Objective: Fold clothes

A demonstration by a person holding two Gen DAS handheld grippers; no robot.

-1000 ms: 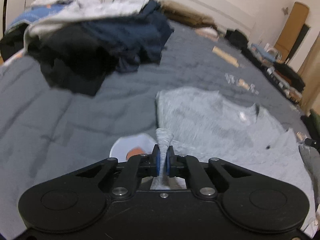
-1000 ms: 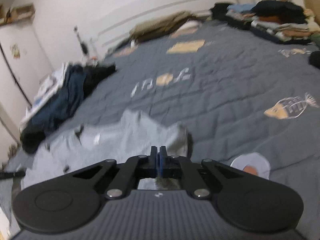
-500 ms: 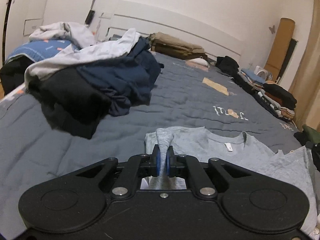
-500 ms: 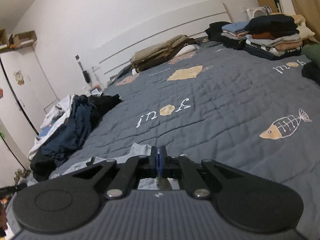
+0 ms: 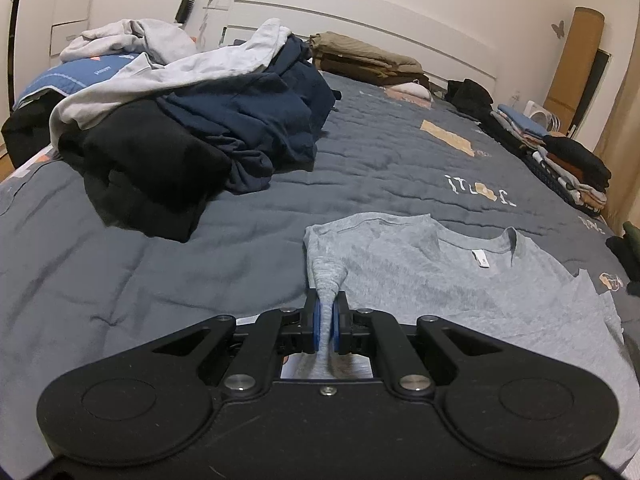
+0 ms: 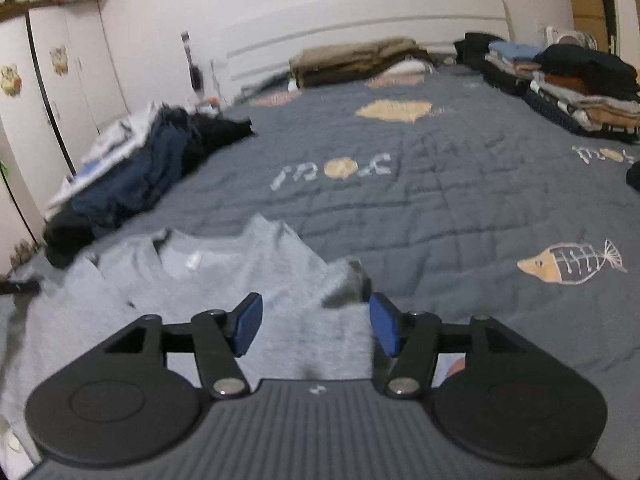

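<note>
A grey T-shirt (image 5: 460, 280) lies spread on the dark grey quilt (image 5: 160, 272), neck and white label facing up. My left gripper (image 5: 326, 322) is shut on a pinched fold of the shirt's left edge, low over the bed. In the right wrist view the same grey T-shirt (image 6: 240, 276) lies under and ahead of my right gripper (image 6: 316, 326), which is open, its blue pads (image 6: 248, 326) spread wide above the shirt's right side and holding nothing.
A heap of unfolded dark and light clothes (image 5: 192, 120) lies at the left of the bed. Folded stacks (image 6: 580, 84) line the right edge, and tan folded items (image 5: 364, 60) sit by the headboard. A white wardrobe (image 6: 60, 92) stands left.
My right gripper has opened and let go of the shirt, which now lies flat under it. My left gripper stays shut on the shirt's edge and has lowered with it.
</note>
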